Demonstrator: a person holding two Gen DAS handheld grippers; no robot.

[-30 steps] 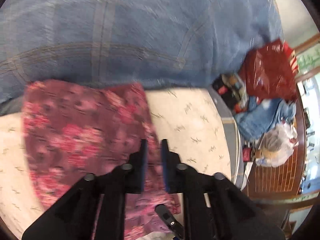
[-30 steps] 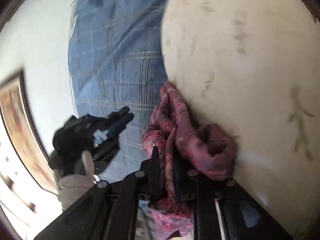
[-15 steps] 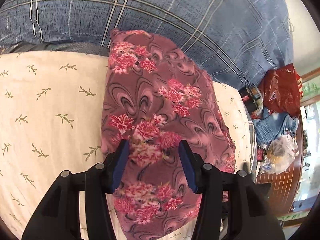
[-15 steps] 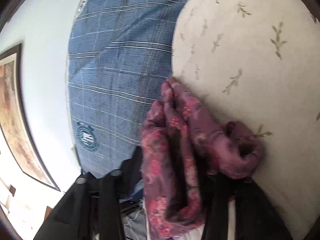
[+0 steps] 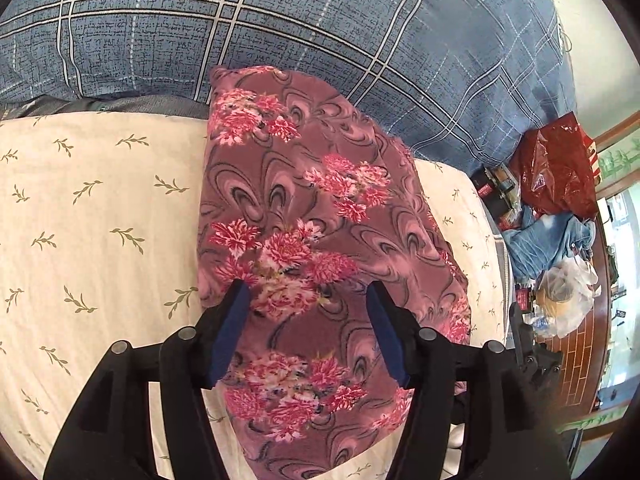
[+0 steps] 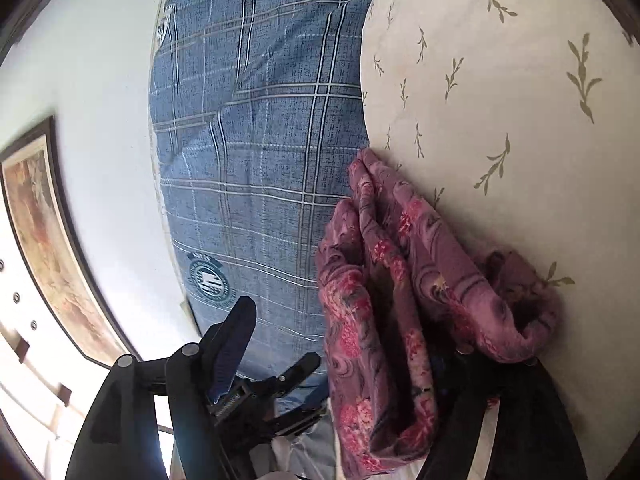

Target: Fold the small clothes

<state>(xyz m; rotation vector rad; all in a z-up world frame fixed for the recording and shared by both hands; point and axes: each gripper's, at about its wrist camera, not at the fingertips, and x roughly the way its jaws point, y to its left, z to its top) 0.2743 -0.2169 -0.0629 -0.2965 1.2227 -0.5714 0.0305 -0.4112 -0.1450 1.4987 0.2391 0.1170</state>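
A maroon floral garment (image 5: 312, 240) lies folded in a long strip on the cream leaf-print sheet (image 5: 100, 220), its far end against the blue plaid pillow (image 5: 280, 32). My left gripper (image 5: 308, 332) is open above the garment's near half, its blue-padded fingers apart and holding nothing. In the right wrist view the garment (image 6: 392, 280) shows edge-on in bunched layers. My right gripper (image 6: 352, 360) is open; its left finger (image 6: 232, 344) stands clear of the cloth and the right finger is hidden under the fabric.
The plaid pillow (image 6: 256, 160) leans on a white wall with a framed picture (image 6: 48, 248). Right of the bed lie a red plastic bag (image 5: 560, 168), blue jeans (image 5: 548, 240), a clear bag (image 5: 568, 296) and small boxes on a brick-pattern floor.
Both grippers were shut on the garment a second ago. They laid it on the sheet, opened and let go. The left gripper drew back and the garment now lies flat.
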